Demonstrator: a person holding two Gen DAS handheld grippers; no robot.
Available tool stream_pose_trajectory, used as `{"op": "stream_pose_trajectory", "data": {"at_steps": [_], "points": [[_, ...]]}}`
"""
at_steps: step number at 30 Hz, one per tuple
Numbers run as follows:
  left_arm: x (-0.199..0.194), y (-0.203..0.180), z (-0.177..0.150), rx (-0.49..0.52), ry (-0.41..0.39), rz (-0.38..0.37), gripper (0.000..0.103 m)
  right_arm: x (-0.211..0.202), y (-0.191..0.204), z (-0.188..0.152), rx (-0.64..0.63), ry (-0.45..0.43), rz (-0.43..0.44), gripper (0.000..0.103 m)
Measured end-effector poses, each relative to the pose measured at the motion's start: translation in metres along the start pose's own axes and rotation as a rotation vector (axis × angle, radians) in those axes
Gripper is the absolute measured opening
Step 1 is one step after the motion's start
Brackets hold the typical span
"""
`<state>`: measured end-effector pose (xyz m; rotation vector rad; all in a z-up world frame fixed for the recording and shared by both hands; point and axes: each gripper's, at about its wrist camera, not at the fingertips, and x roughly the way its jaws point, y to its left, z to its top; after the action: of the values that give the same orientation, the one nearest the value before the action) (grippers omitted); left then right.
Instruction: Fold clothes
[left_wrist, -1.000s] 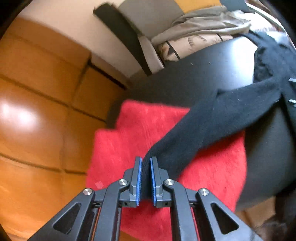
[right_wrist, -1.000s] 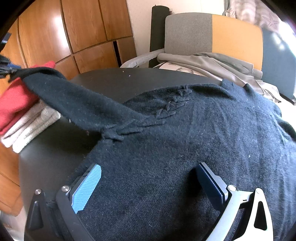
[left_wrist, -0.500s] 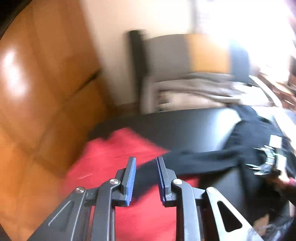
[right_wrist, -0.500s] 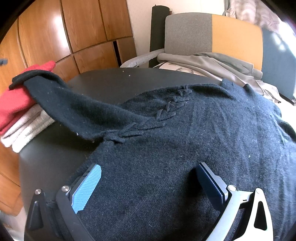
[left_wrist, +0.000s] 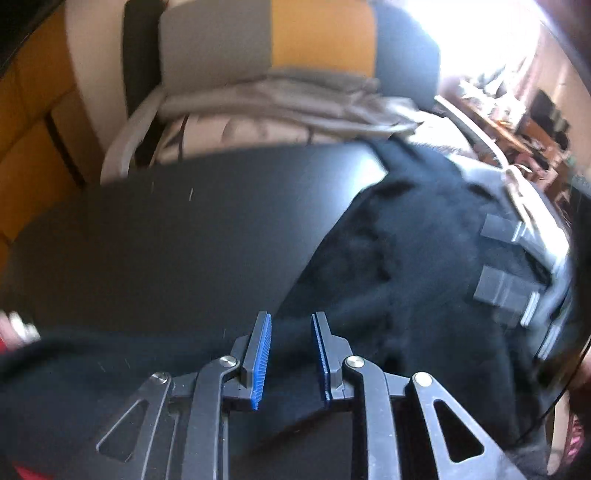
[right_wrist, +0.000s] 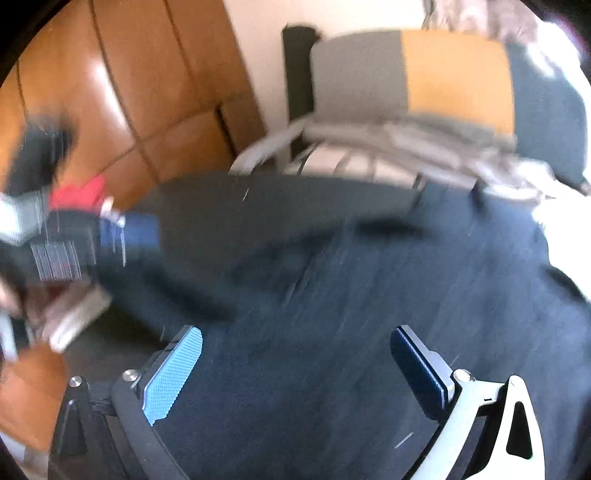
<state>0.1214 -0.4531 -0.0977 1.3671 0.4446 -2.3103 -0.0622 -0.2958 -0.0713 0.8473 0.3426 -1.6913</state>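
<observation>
A black knit sweater (left_wrist: 406, 258) lies spread on the black table (left_wrist: 184, 240). Its sleeve (left_wrist: 110, 369) stretches left toward a red folded garment (right_wrist: 79, 192). My left gripper (left_wrist: 290, 321) points steeply down over the base of the sleeve. Its jaws stand a little apart, with dark cloth showing below the gap and neither pad pressing on it. The right wrist view shows it blurred at the left (right_wrist: 110, 236). My right gripper (right_wrist: 295, 339) hangs wide open just above the sweater's body (right_wrist: 369, 332), holding nothing. The left wrist view shows it at the right (left_wrist: 517, 266).
A chair with a grey and orange back (right_wrist: 406, 74) stands behind the table, with grey clothes (left_wrist: 277, 96) heaped on its seat. Wooden cabinet doors (right_wrist: 129, 92) close off the left side. Light folded cloth lies under the red garment at the table's left edge.
My left gripper let go of the sleeve's end over the red pile, then swung right and down toward the sweater. The sleeve dropped. My right gripper lifted a little, still open.
</observation>
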Motion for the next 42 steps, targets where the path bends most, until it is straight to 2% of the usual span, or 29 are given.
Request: {"op": "stream_pose_trajectory", "data": {"at_steps": [2, 4, 7, 9, 11, 13, 18, 21, 22, 25, 27, 29, 33, 36, 38, 39, 41, 42], "points": [[0.009, 0.008, -0.015, -0.028, 0.009, 0.011, 0.022, 0.009, -0.005, 0.026, -0.04, 0.004, -0.061, 0.103], [0.017, 0.015, -0.027, -0.048, 0.016, 0.006, 0.022, 0.03, -0.003, 0.045, -0.096, 0.046, -0.096, 0.103], [0.026, 0.018, -0.047, -0.052, 0.051, 0.027, 0.022, 0.075, 0.01, 0.059, -0.207, 0.151, -0.132, 0.103], [0.022, 0.019, -0.056, -0.049, 0.024, 0.026, 0.022, 0.103, 0.012, 0.06, -0.262, 0.233, -0.141, 0.103], [0.018, 0.025, -0.062, -0.08, 0.025, 0.025, 0.023, 0.133, 0.014, 0.056, -0.303, 0.301, -0.191, 0.103], [0.014, 0.033, -0.067, -0.114, 0.025, 0.023, 0.024, 0.14, 0.005, 0.057, -0.248, 0.262, -0.171, 0.103], [0.013, 0.043, -0.074, -0.161, 0.035, 0.048, 0.024, 0.15, -0.001, 0.064, -0.186, 0.19, -0.228, 0.103], [0.008, 0.044, -0.072, -0.211, 0.057, 0.07, 0.022, 0.151, -0.003, 0.066, -0.162, 0.178, -0.244, 0.103], [0.002, 0.043, -0.069, -0.224, 0.037, 0.032, 0.02, 0.15, -0.003, 0.066, -0.161, 0.178, -0.242, 0.103], [-0.023, 0.035, -0.059, -0.21, -0.075, -0.064, 0.023, 0.139, -0.002, 0.065, -0.142, 0.187, -0.213, 0.103], [-0.033, 0.032, -0.044, -0.195, -0.141, -0.026, 0.024, 0.124, -0.009, 0.059, -0.131, 0.156, -0.188, 0.103], [-0.028, 0.032, -0.024, -0.188, -0.155, -0.028, 0.024, 0.106, -0.011, 0.049, -0.132, 0.128, -0.17, 0.103], [0.005, 0.03, 0.012, -0.19, -0.076, -0.207, 0.024, 0.072, -0.006, 0.025, -0.167, 0.101, -0.151, 0.103], [0.039, 0.031, 0.024, -0.231, 0.039, -0.322, 0.021, 0.064, -0.004, 0.009, -0.198, 0.106, -0.162, 0.103], [0.06, 0.031, 0.027, -0.253, 0.087, -0.328, 0.021, 0.072, -0.007, -0.003, -0.194, 0.145, -0.16, 0.103], [0.07, 0.031, 0.028, -0.264, 0.109, -0.33, 0.011, 0.076, -0.009, -0.009, -0.189, 0.162, -0.159, 0.103], [0.074, 0.042, 0.03, -0.31, 0.084, -0.33, 0.011, 0.074, -0.01, -0.011, -0.19, 0.137, -0.159, 0.103], [0.075, 0.048, 0.032, -0.329, 0.071, -0.324, 0.005, 0.074, -0.01, -0.012, -0.191, 0.125, -0.16, 0.103]]}}
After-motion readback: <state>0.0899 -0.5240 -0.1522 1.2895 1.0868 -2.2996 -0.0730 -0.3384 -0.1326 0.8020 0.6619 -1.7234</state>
